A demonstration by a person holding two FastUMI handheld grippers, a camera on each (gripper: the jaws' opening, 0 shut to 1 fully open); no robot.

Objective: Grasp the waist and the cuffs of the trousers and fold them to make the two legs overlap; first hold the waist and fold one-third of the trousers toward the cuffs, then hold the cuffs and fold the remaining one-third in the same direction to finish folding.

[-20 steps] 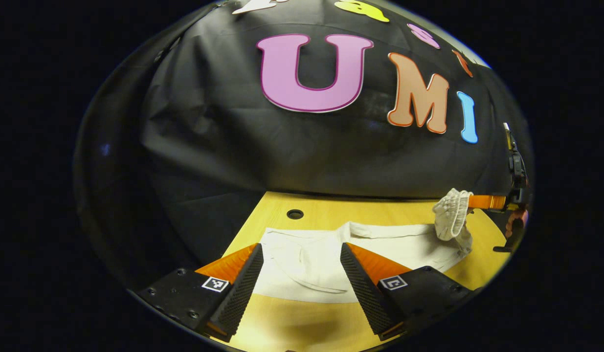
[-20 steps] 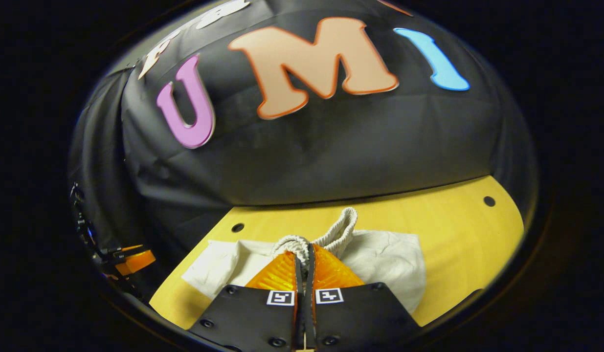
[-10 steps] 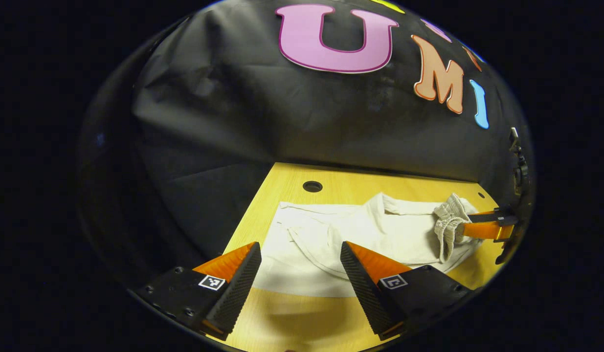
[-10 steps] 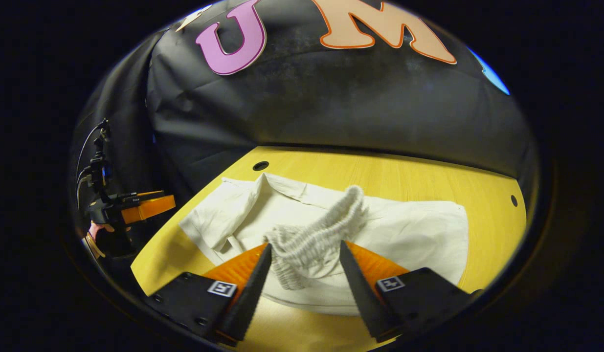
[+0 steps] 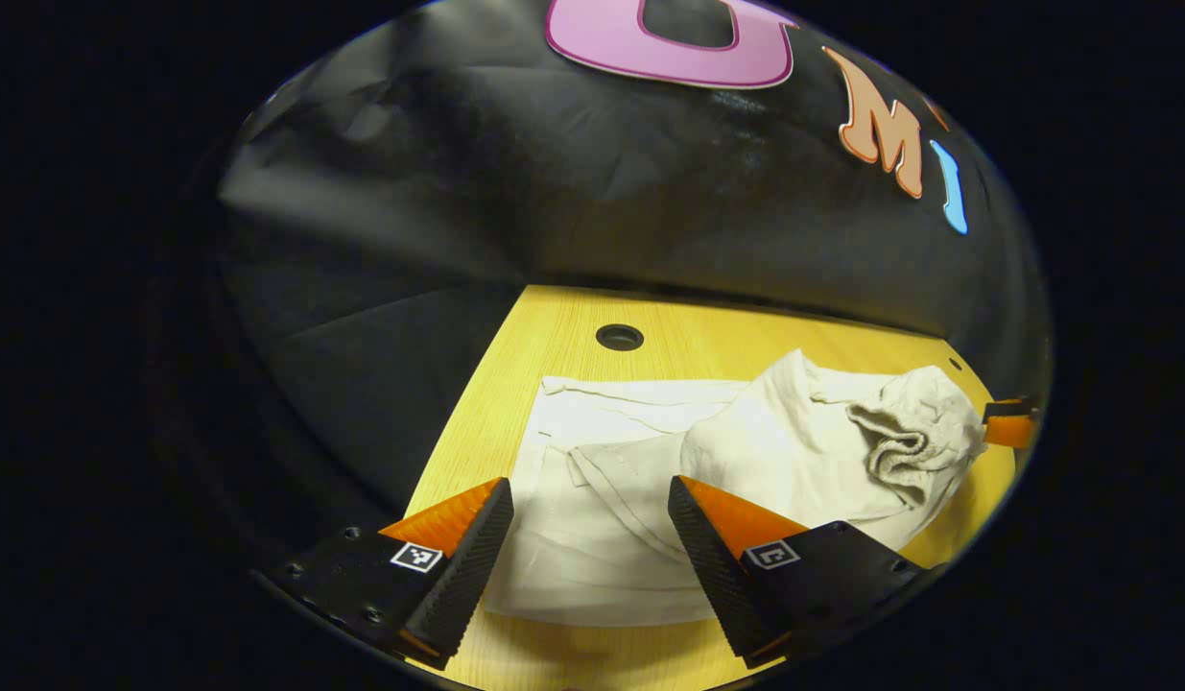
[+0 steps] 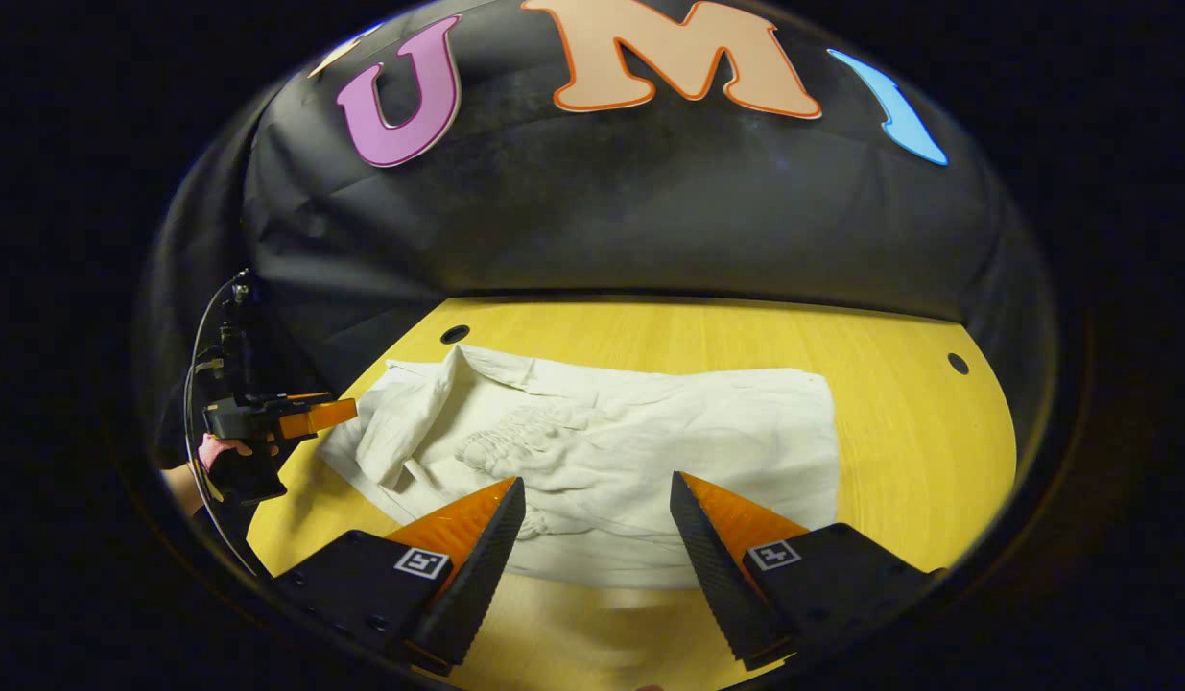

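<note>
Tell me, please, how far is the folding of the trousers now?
Done: the waist lies folded over the trousers on the table. In hand: nothing; the right tongs and the left tongs are both open above the cloth. Left: the fold from the cuffs.

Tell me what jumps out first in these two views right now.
The pale trousers sprawl across the yellow table, with the ribbed waist folded over onto the legs in a rumpled heap. Both the right gripper and the left gripper hang open above the near edge of the cloth, holding nothing.
</note>
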